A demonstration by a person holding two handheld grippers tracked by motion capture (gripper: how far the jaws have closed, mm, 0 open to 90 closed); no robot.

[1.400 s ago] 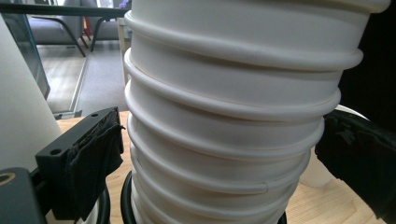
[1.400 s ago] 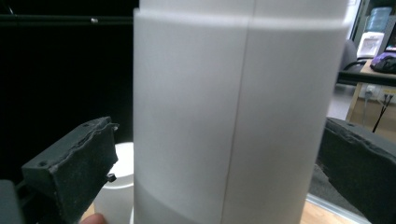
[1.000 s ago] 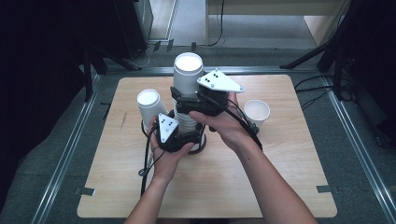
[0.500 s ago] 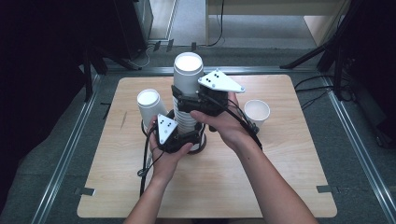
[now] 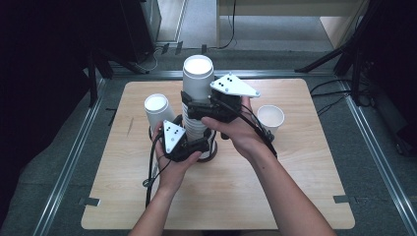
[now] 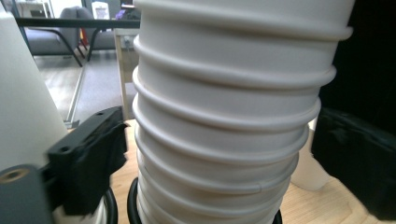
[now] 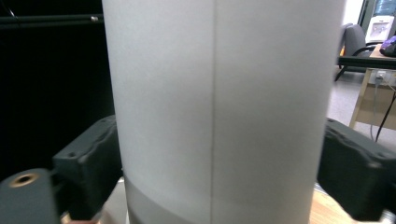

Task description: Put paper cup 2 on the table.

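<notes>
Bench (image 5: 295, 196), wooden. Stack of white paper cups (image 5: 197, 98), upright at bench centre. Right claw (image 5: 196, 109) clenched on the top cup, jaws just reopening; left claw (image 5: 196, 146) clasping the ribbed lower stack, likewise. Two loose cups alongside.

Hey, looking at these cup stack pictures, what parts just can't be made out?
- Base of the cup stack, high view: covered by the left gripper and the hand.
- Number of cups in it, left gripper view: the frame edges cut the stack at top and bottom.
- Right gripper, right gripper view: the top cup's wall hides whether the pads press on it.
- Inside of the right-hand single cup, high view: too small.
</notes>
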